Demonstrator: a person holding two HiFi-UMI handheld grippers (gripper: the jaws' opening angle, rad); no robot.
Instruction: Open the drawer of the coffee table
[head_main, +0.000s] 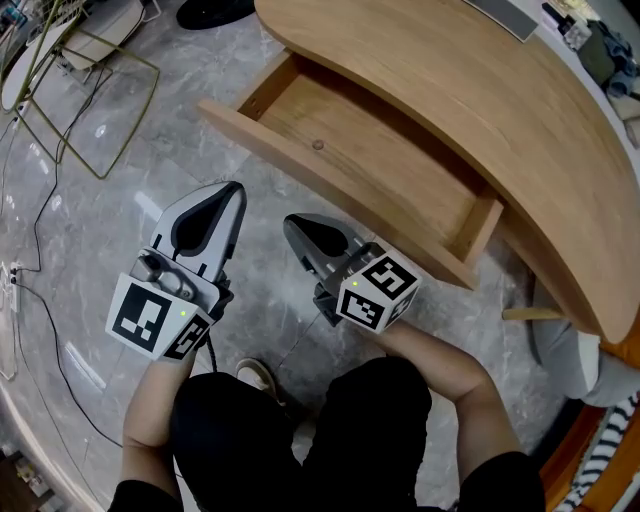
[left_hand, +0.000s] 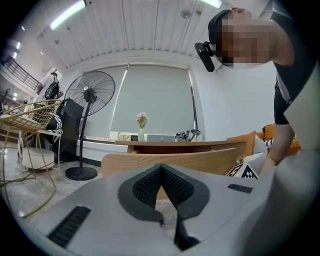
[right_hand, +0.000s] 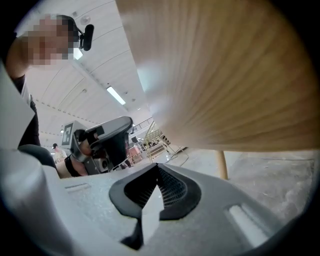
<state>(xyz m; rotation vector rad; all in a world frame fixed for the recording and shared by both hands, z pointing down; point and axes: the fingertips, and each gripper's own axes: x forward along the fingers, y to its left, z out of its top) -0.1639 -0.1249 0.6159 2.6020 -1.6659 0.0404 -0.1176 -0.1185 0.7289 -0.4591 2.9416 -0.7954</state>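
In the head view the coffee table (head_main: 480, 100) has a curved wooden top, and its drawer (head_main: 300, 162) stands pulled far out over the floor with a bare inside. My left gripper (head_main: 235, 190) is shut and holds nothing; it hangs in front of the drawer's front panel, apart from it. My right gripper (head_main: 292, 225) is also shut and holds nothing, just below the panel's middle. The left gripper view has its closed jaws (left_hand: 161, 167) facing the drawer front (left_hand: 170, 159). In the right gripper view the closed jaws (right_hand: 157, 167) sit under a wooden surface (right_hand: 225, 75).
A gold wire frame (head_main: 90, 90) and cables (head_main: 30, 300) lie on the marble floor at the left. A standing fan (left_hand: 89, 95) stands beyond the table, and a small vase (left_hand: 142, 125) stands on it. A table leg (right_hand: 220, 165) rises to the right. The person's shoe (head_main: 258, 375) is below the grippers.
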